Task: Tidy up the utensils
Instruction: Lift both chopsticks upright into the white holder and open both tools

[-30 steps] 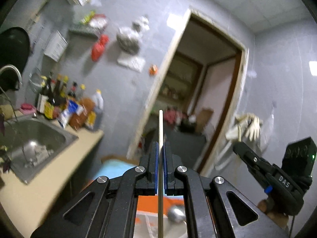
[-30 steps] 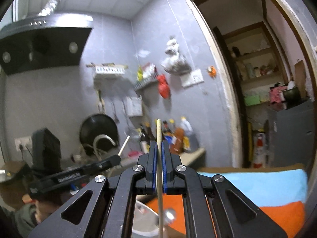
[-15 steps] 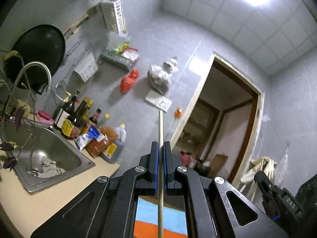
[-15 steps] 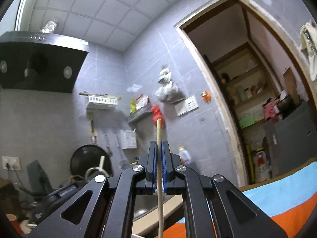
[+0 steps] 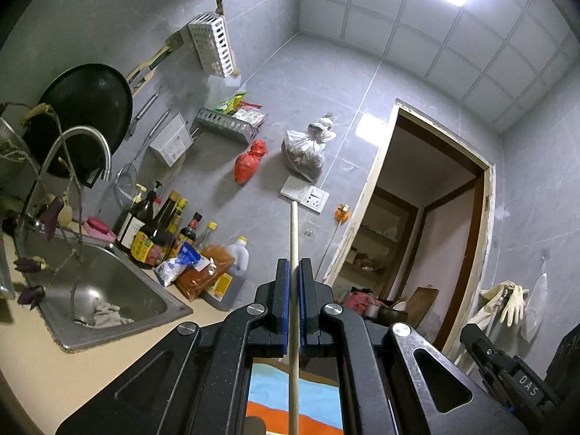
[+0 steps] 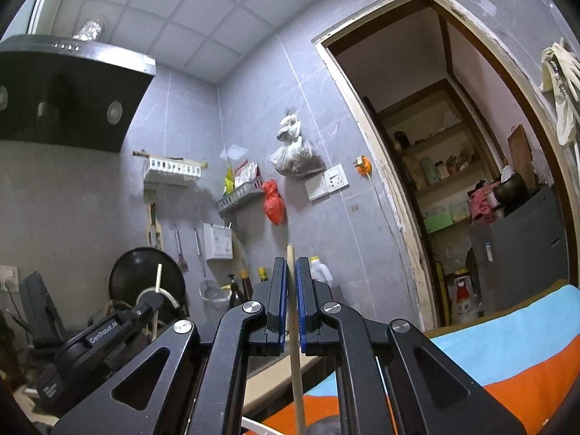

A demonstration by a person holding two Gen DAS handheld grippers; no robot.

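Left tongs (image 5: 294,282) pinched tight on pale wooden chopstick (image 5: 293,232), stick poking up past blue pads (image 5: 284,290), tip in front of wall socket. Right tongs (image 6: 291,282) same deal, clamped on second chopstick (image 6: 291,253), plain round, light wood. So two chopsticks, one per tongs, both raised in air. Left tongs visible from right view too, stick upright. Beyond: counter (image 5: 65,373), one sink (image 5: 108,290), bunch of sauce bottles (image 5: 152,232), striped cloth (image 6: 507,344) below.
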